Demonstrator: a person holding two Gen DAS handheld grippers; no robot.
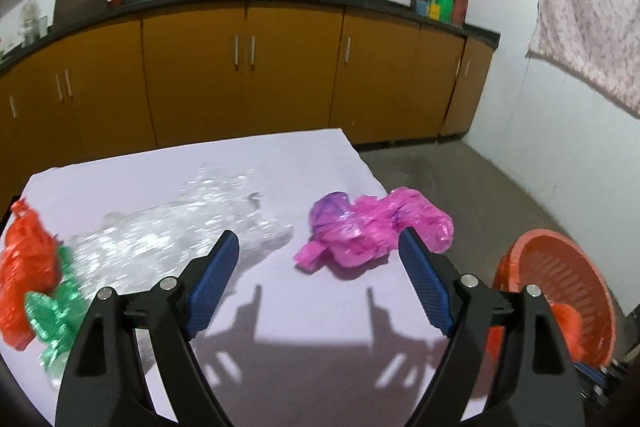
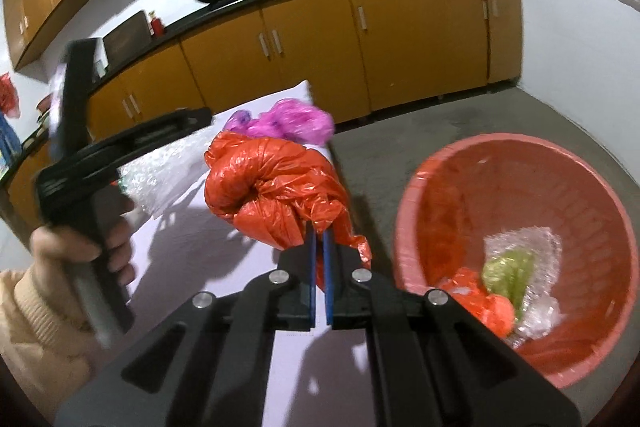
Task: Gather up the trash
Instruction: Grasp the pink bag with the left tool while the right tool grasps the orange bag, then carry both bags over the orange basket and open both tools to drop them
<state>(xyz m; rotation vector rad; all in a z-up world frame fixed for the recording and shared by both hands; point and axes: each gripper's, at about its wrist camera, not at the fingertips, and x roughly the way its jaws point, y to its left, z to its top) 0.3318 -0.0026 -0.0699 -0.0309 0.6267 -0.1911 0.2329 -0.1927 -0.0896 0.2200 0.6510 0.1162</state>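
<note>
Red slatted basket (image 2: 516,187) stands on the floor just off the table's (image 2: 192,255) edge, down and to the right of the right gripper (image 2: 319,239), already holding scraps of plastic. That gripper's blue pads are clamped on a tail of the crumpled orange bag (image 2: 264,183), which hangs over the table edge with its bulk ahead and left of the tips; judged, the drop calls for a short swing right. Left gripper (image 1: 316,259) is wide open and empty, the pink bag (image 1: 372,227) just ahead near its right-hand pad, long axis across the fingers.
</note>
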